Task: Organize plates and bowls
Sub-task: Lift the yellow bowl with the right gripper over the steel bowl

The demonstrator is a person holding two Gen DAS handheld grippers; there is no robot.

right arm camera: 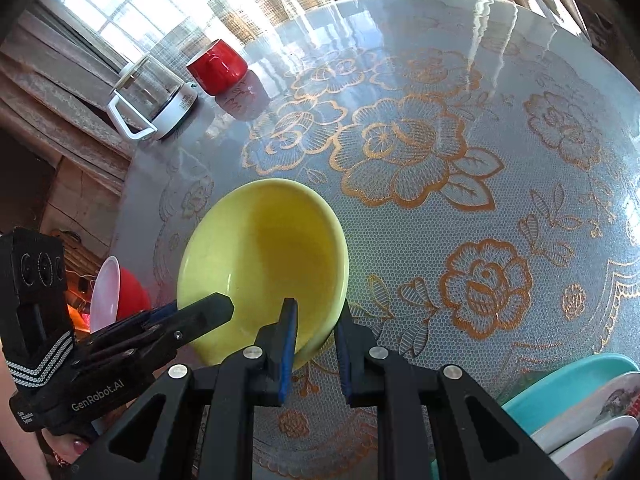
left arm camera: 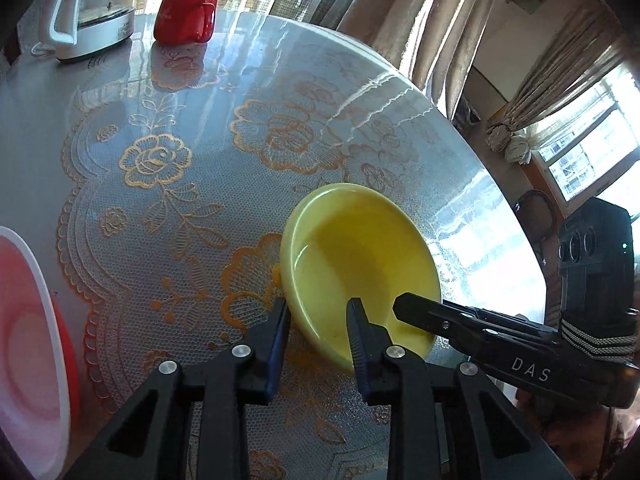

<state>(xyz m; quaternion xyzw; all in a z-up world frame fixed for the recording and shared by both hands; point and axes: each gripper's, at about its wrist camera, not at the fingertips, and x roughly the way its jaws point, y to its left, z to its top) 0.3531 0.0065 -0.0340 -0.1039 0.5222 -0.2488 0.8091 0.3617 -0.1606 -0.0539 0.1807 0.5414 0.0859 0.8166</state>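
Observation:
A yellow bowl [left arm camera: 360, 248] [right arm camera: 264, 248] is tipped up on the lace-covered round table [left arm camera: 200, 140] [right arm camera: 440, 200]. My right gripper [right arm camera: 316, 312] is shut on its near rim, one pad inside and one outside; in the left wrist view the right gripper [left arm camera: 400, 304] reaches in over the rim from the right. My left gripper [left arm camera: 316, 308] straddles another stretch of the rim. Its left pad rests against the outer wall and its right finger stands inside the bowl, with a wider gap than the right gripper's. From the right wrist, the left gripper [right arm camera: 224, 304] comes in from the left.
A red mug [left arm camera: 186, 14] [right arm camera: 218, 66] and a glass kettle [left arm camera: 92, 8] [right arm camera: 152, 96] stand at the far side. A pink-white plate [left arm camera: 24, 320] [right arm camera: 106, 296] lies on a red bowl [right arm camera: 134, 292] at the left. A teal dish [right arm camera: 568, 384] and white dishes [right arm camera: 592, 404] lie near right.

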